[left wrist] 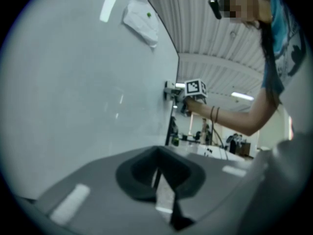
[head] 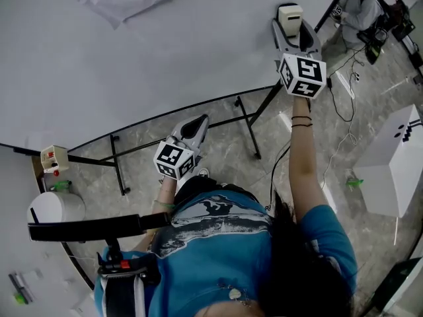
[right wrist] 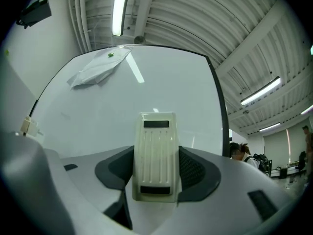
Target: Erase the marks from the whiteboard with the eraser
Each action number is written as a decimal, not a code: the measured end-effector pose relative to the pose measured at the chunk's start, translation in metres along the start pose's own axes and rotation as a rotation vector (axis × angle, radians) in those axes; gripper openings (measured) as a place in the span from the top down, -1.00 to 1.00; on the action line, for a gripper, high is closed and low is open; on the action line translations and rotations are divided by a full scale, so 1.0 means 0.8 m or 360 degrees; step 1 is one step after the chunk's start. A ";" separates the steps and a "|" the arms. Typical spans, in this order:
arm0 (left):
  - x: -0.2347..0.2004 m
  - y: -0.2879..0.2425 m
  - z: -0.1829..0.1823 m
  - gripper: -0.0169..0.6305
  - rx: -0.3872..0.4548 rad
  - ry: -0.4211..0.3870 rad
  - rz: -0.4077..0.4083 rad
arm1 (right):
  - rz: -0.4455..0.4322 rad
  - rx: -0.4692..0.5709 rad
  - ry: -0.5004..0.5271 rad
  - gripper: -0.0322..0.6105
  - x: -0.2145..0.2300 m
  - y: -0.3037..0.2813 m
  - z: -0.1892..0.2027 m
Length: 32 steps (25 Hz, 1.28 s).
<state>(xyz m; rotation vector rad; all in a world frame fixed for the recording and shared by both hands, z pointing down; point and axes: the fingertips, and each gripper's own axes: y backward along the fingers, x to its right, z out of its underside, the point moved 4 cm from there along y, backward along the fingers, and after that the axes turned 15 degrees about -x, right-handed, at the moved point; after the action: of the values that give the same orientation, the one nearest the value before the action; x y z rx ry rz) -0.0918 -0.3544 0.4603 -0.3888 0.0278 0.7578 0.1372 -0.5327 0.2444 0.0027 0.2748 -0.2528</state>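
Wiping looks to be the step in hand: the right gripper [head: 295, 38] is clamped on the white eraser [right wrist: 155, 153], which appears held against the whiteboard [head: 99, 65] close to its right edge, with the arm stretched far out and nearly straight. No marks show plainly near the eraser, so the next move probably calls for an even-pressured sweep left across the board, hunting for faint strokes. The left gripper [head: 197, 125] sits low and near the body, elbow bent, its 2 jaws together on nothing
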 end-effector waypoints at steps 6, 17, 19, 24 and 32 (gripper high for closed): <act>0.000 0.001 0.001 0.94 -0.0001 0.0001 -0.0010 | 0.0086 -0.0016 -0.0095 0.08 0.061 -0.003 -0.001; 0.002 0.018 0.007 0.94 0.0006 0.0018 -0.0052 | -0.0010 -0.0065 -0.0141 0.08 0.023 0.001 0.010; 0.009 0.027 0.009 0.94 0.0008 0.0017 -0.0066 | -0.0083 -0.0089 -0.0166 0.08 0.001 0.013 0.018; 0.042 0.042 0.013 0.94 0.0017 0.0016 -0.0101 | -0.0285 -0.0157 -0.0257 0.08 -0.048 0.057 0.049; 0.086 0.064 0.049 0.94 -0.0007 0.0109 -0.0176 | -0.0595 -0.0298 -0.0272 0.08 -0.152 0.123 0.112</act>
<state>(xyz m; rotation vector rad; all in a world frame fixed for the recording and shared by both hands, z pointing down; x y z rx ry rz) -0.0810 -0.2612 0.4682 -0.4171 0.0685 0.6351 0.0722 -0.4105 0.3603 -0.2566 0.1258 -0.5949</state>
